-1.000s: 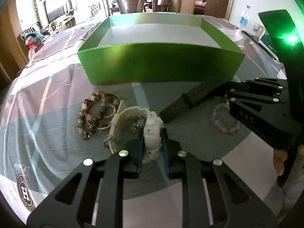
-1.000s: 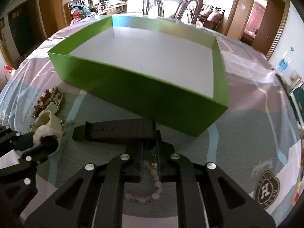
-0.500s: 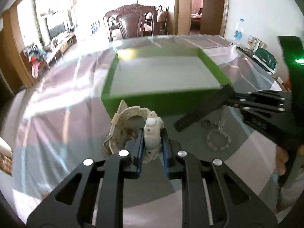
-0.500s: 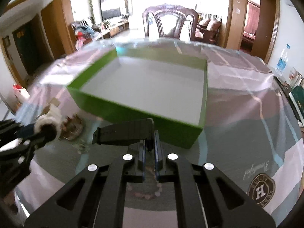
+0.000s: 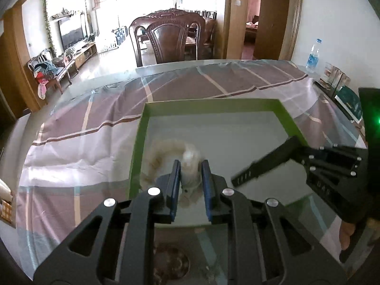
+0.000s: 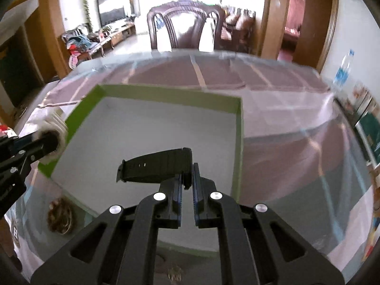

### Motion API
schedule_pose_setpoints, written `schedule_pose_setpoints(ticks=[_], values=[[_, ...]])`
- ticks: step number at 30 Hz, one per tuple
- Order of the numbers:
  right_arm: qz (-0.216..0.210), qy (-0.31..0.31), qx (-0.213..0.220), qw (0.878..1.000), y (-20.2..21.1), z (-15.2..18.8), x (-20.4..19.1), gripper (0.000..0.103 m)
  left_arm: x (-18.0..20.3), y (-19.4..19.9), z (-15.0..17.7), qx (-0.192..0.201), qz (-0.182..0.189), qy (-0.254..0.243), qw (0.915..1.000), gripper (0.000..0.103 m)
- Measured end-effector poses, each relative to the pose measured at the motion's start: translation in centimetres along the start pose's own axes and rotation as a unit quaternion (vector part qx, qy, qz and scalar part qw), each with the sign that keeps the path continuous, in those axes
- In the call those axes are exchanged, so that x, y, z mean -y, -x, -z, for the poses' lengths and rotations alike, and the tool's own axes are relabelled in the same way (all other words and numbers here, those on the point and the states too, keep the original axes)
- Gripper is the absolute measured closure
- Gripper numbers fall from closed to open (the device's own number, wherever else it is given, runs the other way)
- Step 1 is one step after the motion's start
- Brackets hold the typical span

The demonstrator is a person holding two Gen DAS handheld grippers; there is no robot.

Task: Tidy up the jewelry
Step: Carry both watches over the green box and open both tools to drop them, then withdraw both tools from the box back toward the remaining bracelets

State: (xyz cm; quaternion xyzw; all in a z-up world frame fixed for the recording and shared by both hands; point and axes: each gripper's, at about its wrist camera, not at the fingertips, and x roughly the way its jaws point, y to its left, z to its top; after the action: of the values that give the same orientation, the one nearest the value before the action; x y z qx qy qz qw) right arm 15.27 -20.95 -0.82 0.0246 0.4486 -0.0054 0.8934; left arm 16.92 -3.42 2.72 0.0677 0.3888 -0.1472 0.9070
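Both grippers hang over the open green box (image 5: 213,102), whose white floor is bare. The jaws of my left gripper (image 5: 191,166) are opening. A white watch (image 5: 190,161) sits between the pads, smeared by motion while the fingers look sharp, so it appears loose. My right gripper (image 6: 187,178) is shut on the end of a black watch strap (image 6: 154,166), which sticks out leftward above the green box (image 6: 166,91) floor. From the left wrist, the right gripper (image 5: 299,152) and black strap (image 5: 261,166) show at the right.
Beaded bracelets (image 6: 59,218) lie on the glass-topped table just outside the box's near left corner. A dark wooden chair (image 5: 166,40) stands beyond the far table edge. A water bottle (image 5: 313,54) and books (image 5: 349,102) are at the far right.
Both grippers rose from the table in front of the box and moved forward over it, carrying the white watch and the black strap. The white watch now looks blurred between the left pads.
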Motion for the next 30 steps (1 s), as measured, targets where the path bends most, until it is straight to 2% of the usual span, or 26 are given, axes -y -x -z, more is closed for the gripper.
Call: schedule_pose_setpoints(ticks=[1,2,3,4,7,9,11,14,15,16,17,18,21,27,30], values=[[-0.003,-0.004,-0.004,1.0,0.0,0.1,0.1,0.09,0.0,-0.2,0.0,0.005,-0.007,-0.005,0.9999,0.064],[-0.005,-0.007,-0.006,1.0,0.2,0.4,0.3,0.078,0.0,-0.2,0.0,0.009,-0.014,-0.009,0.9998,0.053],[-0.005,-0.006,-0.001,1.0,0.9,0.5,0.6,0.071,0.0,0.1,0.1,0.015,-0.02,-0.012,0.9996,0.046],[-0.002,-0.005,0.008,1.0,1.6,0.7,0.8,0.065,-0.1,0.6,0.2,0.025,-0.027,-0.017,0.9992,0.046],[0.031,0.004,0.04,0.999,4.1,1.4,1.7,0.064,-1.3,1.6,0.3,0.036,-0.045,-0.017,0.9982,0.045],[0.055,-0.003,0.042,0.998,4.6,2.0,2.8,0.061,-2.6,1.8,0.4,0.039,-0.06,-0.003,0.9974,0.042],[0.062,-0.015,0.024,0.998,4.2,2.7,3.9,0.061,-4.0,1.2,0.4,0.029,-0.072,0.017,0.9969,0.041],[0.047,-0.022,-0.016,0.999,2.6,3.5,4.7,0.061,-5.3,-1.0,0.7,-0.012,-0.085,0.037,0.9956,0.041],[0.044,-0.019,-0.025,0.999,1.9,3.6,4.7,0.063,-5.5,-1.7,1.0,-0.023,-0.087,0.041,0.9951,0.041],[0.032,-0.015,-0.029,0.999,1.3,3.6,4.6,0.071,-5.7,-2.3,1.3,-0.036,-0.089,0.043,0.9944,0.041],[0.019,-0.013,-0.033,0.999,1.0,3.6,4.4,0.085,-5.7,-2.7,1.5,-0.044,-0.091,0.041,0.994,0.041],[0.01,-0.014,-0.037,0.999,0.5,3.4,4.0,0.091,-5.6,-3.1,1.8,-0.051,-0.093,0.037,0.9937,0.041],[0.044,0.004,-0.028,0.999,-0.1,2.7,3.1,0.095,-5.8,-3.4,2.9,-0.066,-0.1,0.027,0.9923,0.043],[0.042,0.005,-0.012,0.999,-1.1,1.7,3.2,0.097,-7.6,-3.8,4.2,-0.082,-0.101,0.05,0.9902,0.043],[0.035,0.01,-0.007,0.999,-1.0,1.7,3.3,0.097,-8.2,-3.5,4.4,-0.081,-0.113,0.058,0.9886,0.043]])
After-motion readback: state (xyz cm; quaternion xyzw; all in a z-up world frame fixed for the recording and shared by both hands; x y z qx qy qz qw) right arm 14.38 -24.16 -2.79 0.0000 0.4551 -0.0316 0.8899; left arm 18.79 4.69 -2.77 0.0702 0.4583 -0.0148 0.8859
